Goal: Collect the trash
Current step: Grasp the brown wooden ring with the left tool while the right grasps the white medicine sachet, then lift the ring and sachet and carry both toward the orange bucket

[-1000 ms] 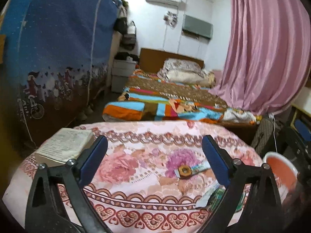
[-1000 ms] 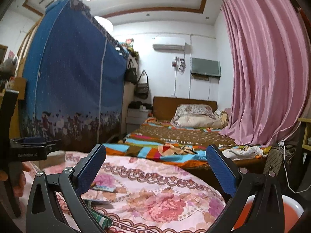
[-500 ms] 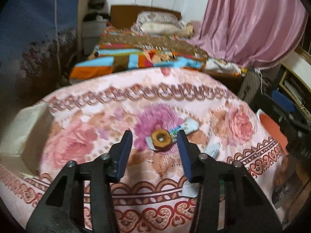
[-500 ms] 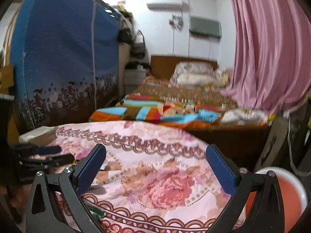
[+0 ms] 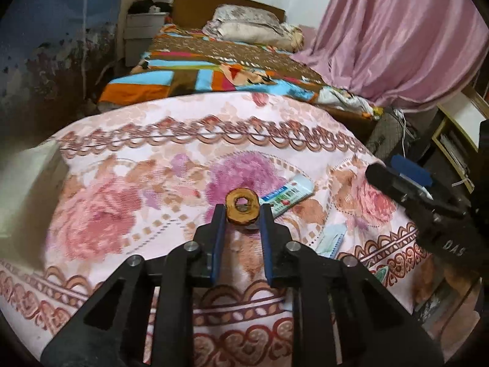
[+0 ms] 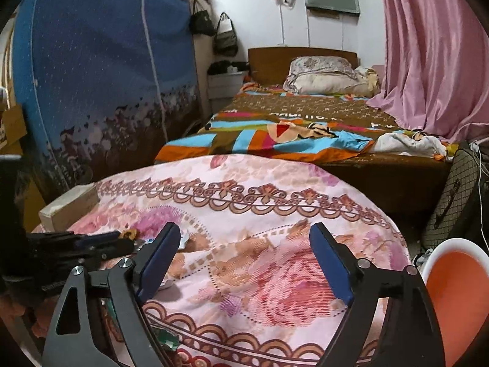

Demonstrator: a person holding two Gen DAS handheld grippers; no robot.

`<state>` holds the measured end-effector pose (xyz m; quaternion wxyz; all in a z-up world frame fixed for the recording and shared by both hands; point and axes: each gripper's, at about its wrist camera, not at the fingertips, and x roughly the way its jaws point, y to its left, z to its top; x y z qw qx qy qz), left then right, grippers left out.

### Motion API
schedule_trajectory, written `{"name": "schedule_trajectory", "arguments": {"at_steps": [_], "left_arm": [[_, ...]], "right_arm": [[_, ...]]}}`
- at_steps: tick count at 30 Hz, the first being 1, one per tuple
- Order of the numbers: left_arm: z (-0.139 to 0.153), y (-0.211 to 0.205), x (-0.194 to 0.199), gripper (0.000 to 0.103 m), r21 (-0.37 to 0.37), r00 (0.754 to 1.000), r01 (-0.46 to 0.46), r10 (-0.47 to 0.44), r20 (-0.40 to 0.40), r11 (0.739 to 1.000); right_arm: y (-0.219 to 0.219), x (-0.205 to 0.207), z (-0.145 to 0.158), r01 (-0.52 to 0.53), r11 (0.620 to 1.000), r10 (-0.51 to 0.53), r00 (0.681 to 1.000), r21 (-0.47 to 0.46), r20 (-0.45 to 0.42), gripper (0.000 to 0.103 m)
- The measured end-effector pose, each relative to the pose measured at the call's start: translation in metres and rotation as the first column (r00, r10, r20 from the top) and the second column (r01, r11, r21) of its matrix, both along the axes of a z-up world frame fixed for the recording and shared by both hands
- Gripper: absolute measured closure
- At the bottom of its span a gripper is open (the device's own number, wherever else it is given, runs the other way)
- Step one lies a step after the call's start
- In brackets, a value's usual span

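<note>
In the left wrist view my left gripper (image 5: pixel 241 211) is shut on a brown ring-shaped scrap (image 5: pixel 242 206), pinched between its blue pads just above the floral tablecloth (image 5: pixel 152 159). A blue-and-white wrapper (image 5: pixel 288 195) lies just right of it, and a pale blue wrapper (image 5: pixel 330 240) lies nearer the table's right edge. In the right wrist view my right gripper (image 6: pixel 244 238) is open and empty over the cloth (image 6: pixel 275 202). The left gripper (image 6: pixel 91 241) shows at the left with the scrap (image 6: pixel 130 232). An orange bin with a white rim (image 6: pixel 458 299) stands at the lower right.
A cardboard box (image 6: pixel 67 208) sits at the table's far left edge. A bed with a colourful blanket (image 6: pixel 290 134) lies beyond the table, with a blue wardrobe cover (image 6: pixel 91 61) on the left and a pink curtain (image 6: pixel 434 46) on the right. More wrappers (image 6: pixel 168 341) lie under my right gripper.
My left gripper has moved down and forward to the brown ring and closed on it. My right gripper has tilted down towards the table and stayed open.
</note>
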<state>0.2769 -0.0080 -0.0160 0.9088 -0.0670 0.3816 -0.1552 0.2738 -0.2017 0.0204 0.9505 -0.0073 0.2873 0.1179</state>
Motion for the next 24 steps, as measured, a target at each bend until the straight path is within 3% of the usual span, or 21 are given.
{"name": "schedule_trajectory", "arguments": {"at_steps": [6,13,17,24], "left_arm": [[0.005,0.026,-0.019,0.097,0.051,0.993,-0.115,0.114,0.017,0.992],[-0.001,0.056,-0.01,0.097,0.023,0.97,-0.242,0.243,-0.03,0.97],[-0.007,0.071,-0.004,0.097,-0.015,0.956,-0.283,0.281,-0.084,0.959],[-0.01,0.067,-0.004,0.097,-0.001,0.956,-0.283,0.282,-0.081,0.959]], "right_arm": [[0.017,0.02,-0.012,-0.075,0.997,0.077,0.99,0.022,-0.12,0.017],[0.05,0.043,-0.025,-0.184,0.982,0.19,0.952,0.048,-0.24,0.017],[0.064,0.046,-0.025,-0.231,0.972,0.236,0.941,0.048,-0.244,0.017],[0.095,0.042,-0.036,-0.303,0.949,0.272,0.926,-0.085,-0.26,0.017]]}}
